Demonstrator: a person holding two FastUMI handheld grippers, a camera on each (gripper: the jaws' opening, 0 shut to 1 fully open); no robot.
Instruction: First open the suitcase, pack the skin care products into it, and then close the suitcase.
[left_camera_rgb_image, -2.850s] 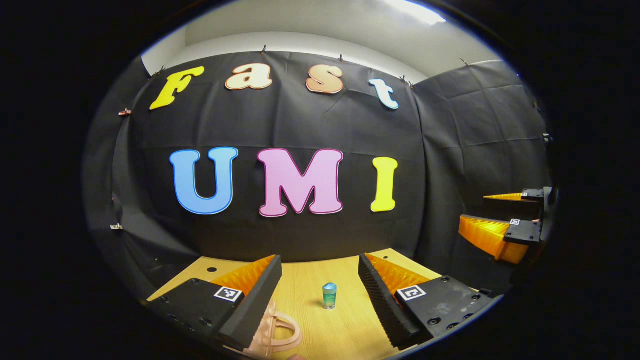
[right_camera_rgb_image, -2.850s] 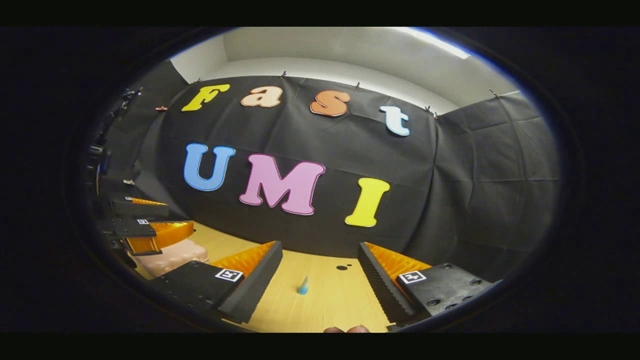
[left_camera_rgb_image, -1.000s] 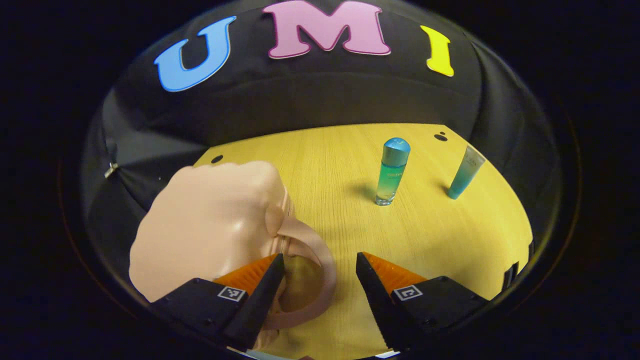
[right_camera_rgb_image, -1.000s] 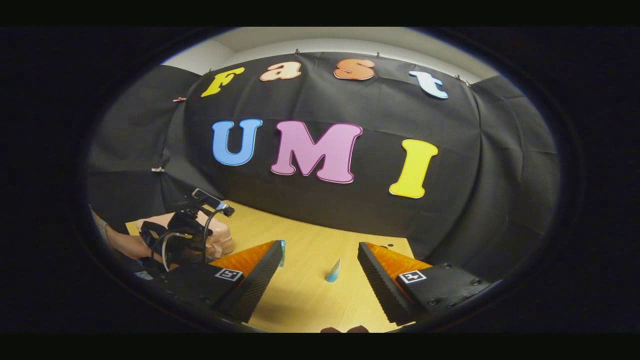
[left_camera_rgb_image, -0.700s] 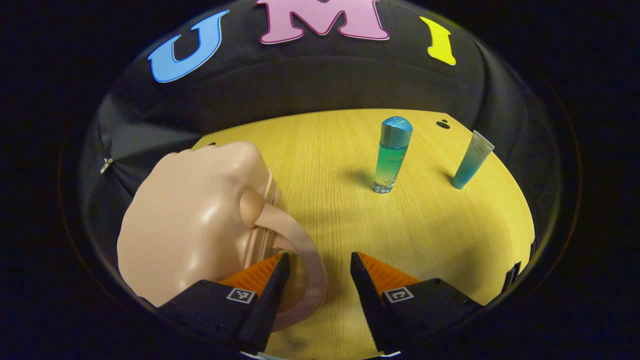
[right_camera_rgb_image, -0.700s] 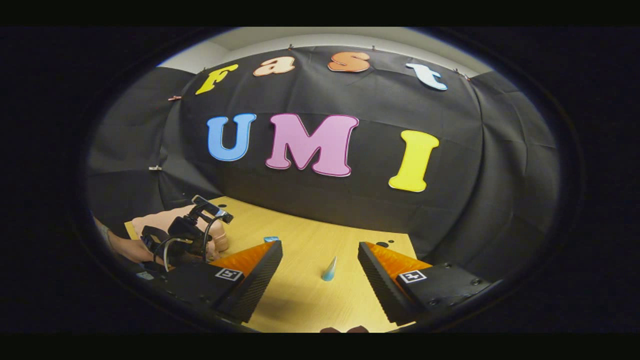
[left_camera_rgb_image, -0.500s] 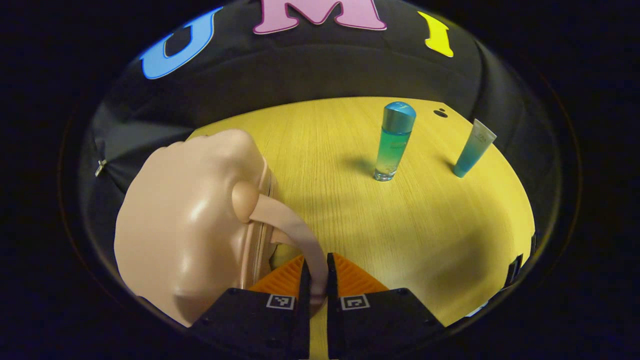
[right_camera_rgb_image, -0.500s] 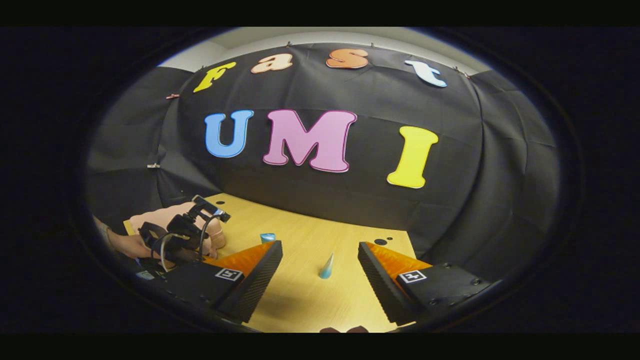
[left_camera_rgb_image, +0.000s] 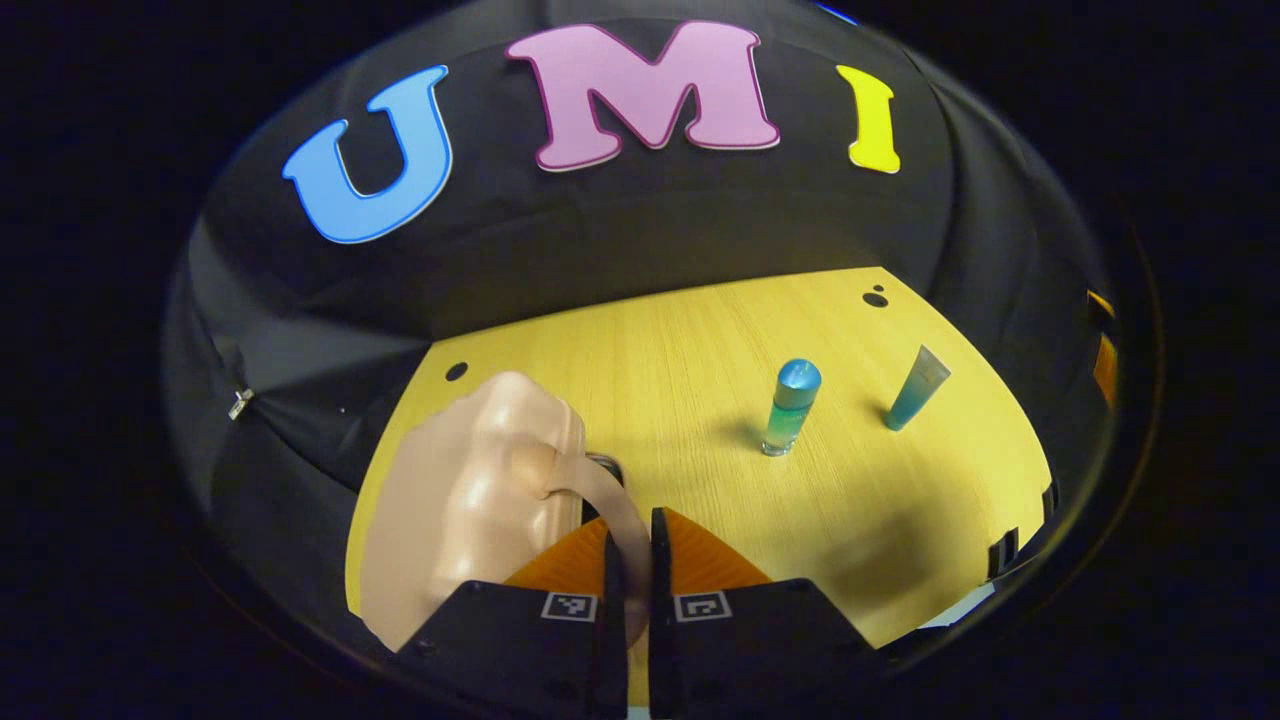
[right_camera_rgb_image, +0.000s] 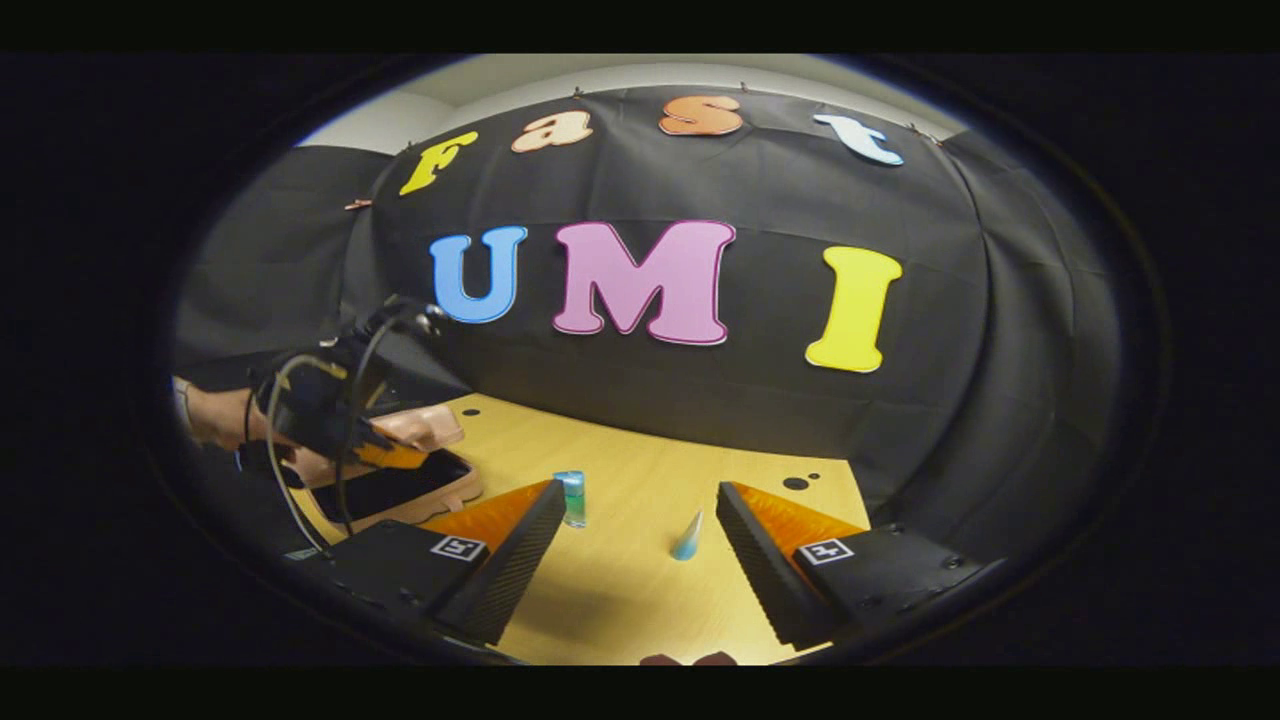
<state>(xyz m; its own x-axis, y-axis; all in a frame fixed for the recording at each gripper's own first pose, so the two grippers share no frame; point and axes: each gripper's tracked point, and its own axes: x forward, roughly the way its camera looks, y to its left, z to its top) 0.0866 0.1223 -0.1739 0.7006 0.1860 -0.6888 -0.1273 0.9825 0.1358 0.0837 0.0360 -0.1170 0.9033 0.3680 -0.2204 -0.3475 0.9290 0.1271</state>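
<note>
A pale pink suitcase (left_camera_rgb_image: 465, 500) lies at the table's left side. My left gripper (left_camera_rgb_image: 632, 525) is shut on its looped handle (left_camera_rgb_image: 600, 495), holding the lid up. In the right gripper view the lid (right_camera_rgb_image: 425, 428) stands raised over the base's dark inside (right_camera_rgb_image: 385, 490), with the left gripper (right_camera_rgb_image: 398, 457) and the hand holding it at the lid's edge. A teal bottle (left_camera_rgb_image: 790, 405) with a blue cap stands upright mid-table, also seen as the bottle (right_camera_rgb_image: 572, 497). A teal tube (left_camera_rgb_image: 915, 385) stands right of it, the same tube (right_camera_rgb_image: 687, 537). My right gripper (right_camera_rgb_image: 640, 525) hovers open over the table, nothing between its fingers.
The wooden table (left_camera_rgb_image: 700, 340) has small dark holes near its far corners (left_camera_rgb_image: 876, 298). Black cloth walls close in the far and side edges. Bare tabletop (right_camera_rgb_image: 620, 600) lies between the suitcase and the two products.
My left gripper closed on the suitcase handle and rose, lifting the lid so the case now stands open. My right gripper stayed open and hardly moved.
</note>
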